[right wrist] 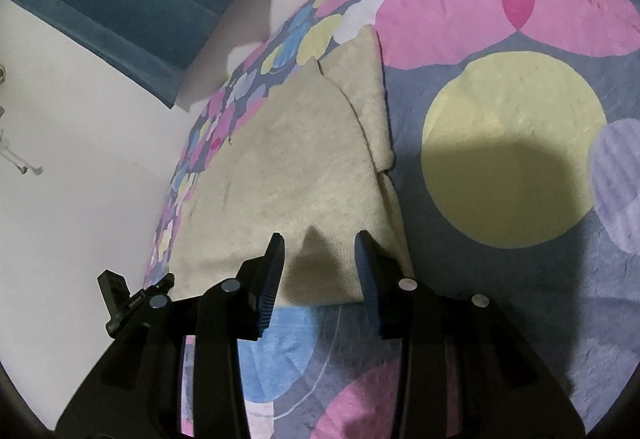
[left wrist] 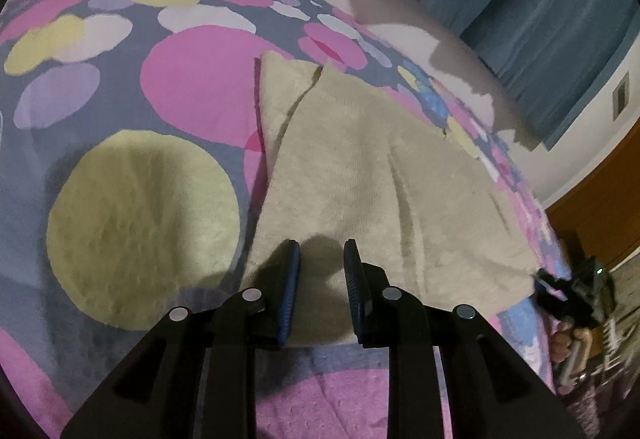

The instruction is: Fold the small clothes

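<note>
A cream knitted garment (left wrist: 360, 175) lies flat and folded on a bedspread with coloured circles (left wrist: 188, 87). It also shows in the right wrist view (right wrist: 296, 175). My left gripper (left wrist: 322, 251) is open and empty, its fingertips over the garment's near edge. My right gripper (right wrist: 320, 243) is open and empty, over the garment's near corner. The right gripper also appears at the right edge of the left wrist view (left wrist: 560, 287), held by a hand. Part of the left gripper shows at the lower left of the right wrist view (right wrist: 120, 299).
The bedspread (right wrist: 512, 159) covers a bed whose edge runs beside the garment. Blue curtains (left wrist: 532, 11) hang behind, with a white wall (right wrist: 80, 143) and a brown wooden surface (left wrist: 600, 207) beyond the bed.
</note>
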